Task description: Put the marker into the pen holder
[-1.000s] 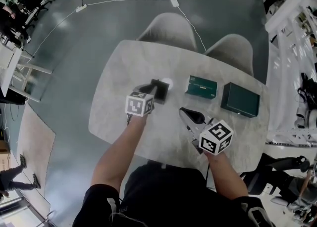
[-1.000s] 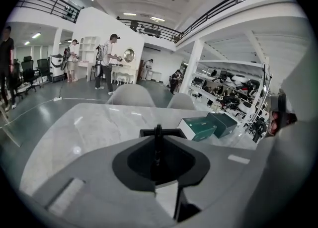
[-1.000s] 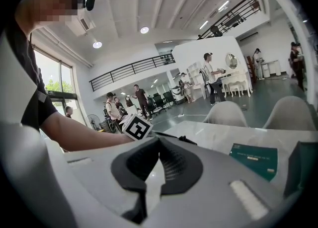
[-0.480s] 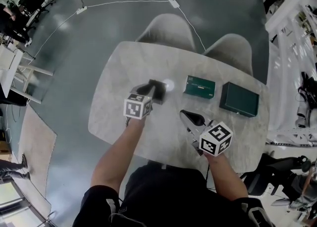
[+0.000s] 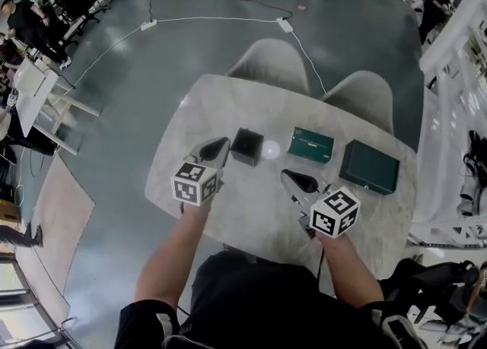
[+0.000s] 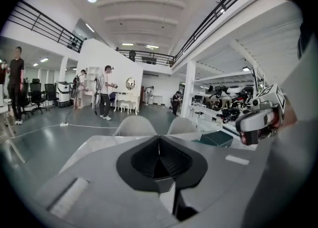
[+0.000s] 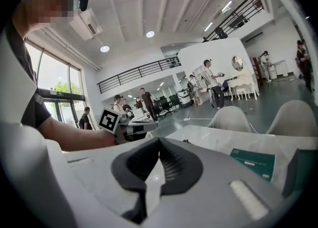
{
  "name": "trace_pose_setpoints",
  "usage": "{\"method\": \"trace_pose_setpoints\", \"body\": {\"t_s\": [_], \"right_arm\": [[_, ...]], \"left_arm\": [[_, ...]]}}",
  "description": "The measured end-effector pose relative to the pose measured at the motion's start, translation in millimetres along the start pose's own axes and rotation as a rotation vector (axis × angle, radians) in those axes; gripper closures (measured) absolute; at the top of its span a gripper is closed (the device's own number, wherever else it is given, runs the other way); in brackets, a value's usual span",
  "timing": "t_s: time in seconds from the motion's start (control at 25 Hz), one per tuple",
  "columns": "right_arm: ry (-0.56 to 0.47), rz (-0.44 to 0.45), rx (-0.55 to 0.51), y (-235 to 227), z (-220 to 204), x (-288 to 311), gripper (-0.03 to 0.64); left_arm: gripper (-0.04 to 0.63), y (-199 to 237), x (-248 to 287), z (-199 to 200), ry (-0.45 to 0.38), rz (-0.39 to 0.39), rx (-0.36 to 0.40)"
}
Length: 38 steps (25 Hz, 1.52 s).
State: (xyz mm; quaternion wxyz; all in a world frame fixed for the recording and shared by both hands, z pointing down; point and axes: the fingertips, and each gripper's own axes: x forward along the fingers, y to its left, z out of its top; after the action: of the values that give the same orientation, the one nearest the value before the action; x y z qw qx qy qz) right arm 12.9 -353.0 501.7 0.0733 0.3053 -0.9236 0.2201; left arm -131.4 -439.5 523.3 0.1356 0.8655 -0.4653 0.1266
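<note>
A small black pen holder (image 5: 247,146) stands on the pale marble table (image 5: 251,218), left of the middle. No marker shows in any view, and I cannot see into the holder. My left gripper (image 5: 220,146) lies just left of the holder, a short gap apart, its jaws shut with nothing between them (image 6: 159,140). Near the table's middle, my right gripper (image 5: 292,179) points toward the far side, also shut and empty (image 7: 158,142).
A green box (image 5: 310,144) lies right of the holder and a darker green box (image 5: 369,166) further right. A bright ceiling-light reflection (image 5: 272,150) sits between holder and box. Two grey chairs (image 5: 271,65) stand at the table's far side.
My left gripper has drawn back to the left and toward me, off the pen holder it was over. The right gripper has hardly moved.
</note>
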Motion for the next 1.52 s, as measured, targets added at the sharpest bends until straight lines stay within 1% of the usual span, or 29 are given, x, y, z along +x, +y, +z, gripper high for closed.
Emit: {"method": "trace_pose_setpoints", "body": {"t_s": [0.12,0.2,0.36,0.48,0.64,0.8,0.92,1.16,1.32,1.52], "right_arm": [[-0.034,0.003,-0.027,11.8,15.2,-3.7,0.614],[-0.055,-0.010,-0.037,21.5,23.4,-5.5,0.614],[-0.067,-0.051,-0.066,50.2,30.5,0.2,0.614],[-0.098,-0.070,-0.080,80.2,34.8,12.4,0.614],[-0.173,-0.108,-0.094,120.8,44.1,27.1,0.614],[-0.213,-0.166,-0.144,156.1,49.6,35.0,0.614],[-0.218,-0.188,-0.172,171.8,49.7,37.2,0.614],[-0.225,-0.214,-0.224,176.8,58.7,29.2,0.615],[-0.233,-0.215,-0.244,171.0,66.6,25.9,0.615],[-0.244,-0.220,-0.246,155.1,76.1,13.1,0.615]], "left_arm": [[0.584,-1.5,-35.8,15.6,-0.050,0.040,0.014],[0.584,-1.9,-56.5,22.2,-0.078,0.044,0.020],[0.584,5.4,-102.0,32.4,-0.152,0.017,0.012],[0.584,18.3,-137.0,33.2,-0.188,-0.019,0.005],[0.584,38.9,-176.7,30.2,-0.186,-0.062,0.028],[0.584,58.0,-204.1,30.5,-0.172,-0.097,0.055],[0.584,67.1,-213.9,34.7,-0.179,-0.103,0.063],[0.584,61.9,-217.6,39.2,-0.183,-0.100,0.096],[0.584,64.6,-213.2,46.9,-0.208,-0.081,0.064],[0.584,53.6,-200.1,55.0,-0.202,-0.080,0.075]]}}
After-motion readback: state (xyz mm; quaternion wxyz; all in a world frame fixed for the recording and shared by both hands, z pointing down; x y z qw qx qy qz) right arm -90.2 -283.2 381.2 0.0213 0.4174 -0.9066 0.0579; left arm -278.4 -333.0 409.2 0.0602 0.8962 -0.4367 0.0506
